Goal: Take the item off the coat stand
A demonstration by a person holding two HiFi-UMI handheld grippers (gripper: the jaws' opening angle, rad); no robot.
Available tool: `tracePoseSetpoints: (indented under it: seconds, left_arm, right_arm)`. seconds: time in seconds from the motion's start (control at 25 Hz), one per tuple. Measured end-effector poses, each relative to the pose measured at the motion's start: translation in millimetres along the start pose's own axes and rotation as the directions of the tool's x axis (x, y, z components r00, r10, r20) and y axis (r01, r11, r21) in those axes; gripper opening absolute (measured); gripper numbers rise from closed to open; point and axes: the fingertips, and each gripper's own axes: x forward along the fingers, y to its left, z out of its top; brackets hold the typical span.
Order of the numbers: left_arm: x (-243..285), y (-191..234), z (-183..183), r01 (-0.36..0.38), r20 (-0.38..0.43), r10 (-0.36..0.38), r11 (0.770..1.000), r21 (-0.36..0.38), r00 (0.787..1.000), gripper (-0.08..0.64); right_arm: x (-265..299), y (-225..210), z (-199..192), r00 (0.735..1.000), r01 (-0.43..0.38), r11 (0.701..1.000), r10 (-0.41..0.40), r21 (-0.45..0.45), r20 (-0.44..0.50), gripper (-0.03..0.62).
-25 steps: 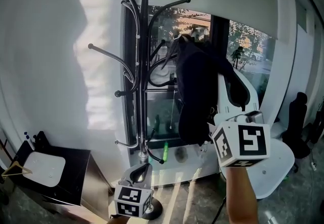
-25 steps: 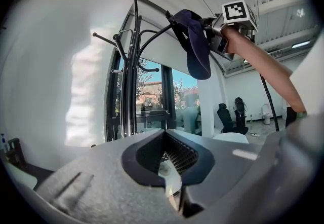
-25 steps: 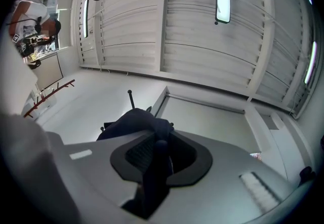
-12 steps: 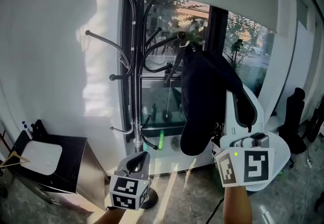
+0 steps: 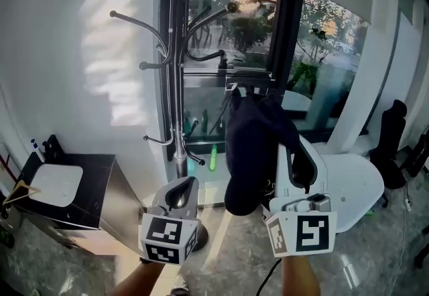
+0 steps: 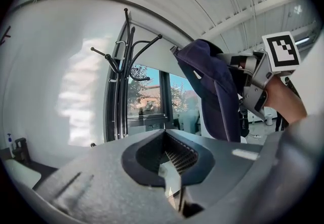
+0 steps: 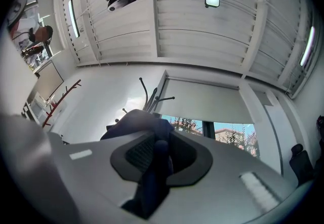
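Dark garment (image 5: 251, 147) hangs pinched between your right gripper's (image 7: 158, 149) narrowly parted jaws, right of the coat stand (image 5: 177, 74). Your left gripper (image 6: 167, 159) is closed and empty.

Strong daylight comes through the window (image 5: 315, 40) and leaves a streaky bright patch on the white wall (image 5: 67, 87), so for me the coat stand (image 5: 177, 87) and the cloth item (image 5: 251, 147) read as near-black shapes. Both gripper views are heavy fisheye with black corners; the close jaws look soft.

We note a flat white rounded pad (image 5: 56, 185) lying on a low black cabinet (image 5: 100, 187); a black office chair (image 5: 391, 147) stands far right.
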Motion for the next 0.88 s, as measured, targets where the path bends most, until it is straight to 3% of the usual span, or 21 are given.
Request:
tracePoseSetpoints:
  seconds: [0.24, 0.56, 0.88]
  left_arm:
    - [-14.7, -6.9, -7.7, -0.041, 0.004, 0.041, 0.999, 0.008, 0.999, 0.005]
    - [-30.1, -14.3, -19.3, -0.079, -0.014, 0.079, 0.997, 0.015, 0.997, 0.005]
    - [-39.2, -16.3, -24.7, -0.099, -0.027, 0.101, 0.994, 0.051, 0.995, 0.005]
  right_arm:
    - [-32.3, 30.7, -52.9, 0.99, -0.055, 0.997, 0.061, 0.047, -0.124, 0.064]
    - [-62.0, 67.1, -118.1, 0.95, -0.097, 0.982, 0.141, 0.162, -0.28, 0.064]
    - [-70.7, 90.0, -141.3, 0.924, -0.131, 0.974, 0.188, 0.186, -0.334, 0.066]
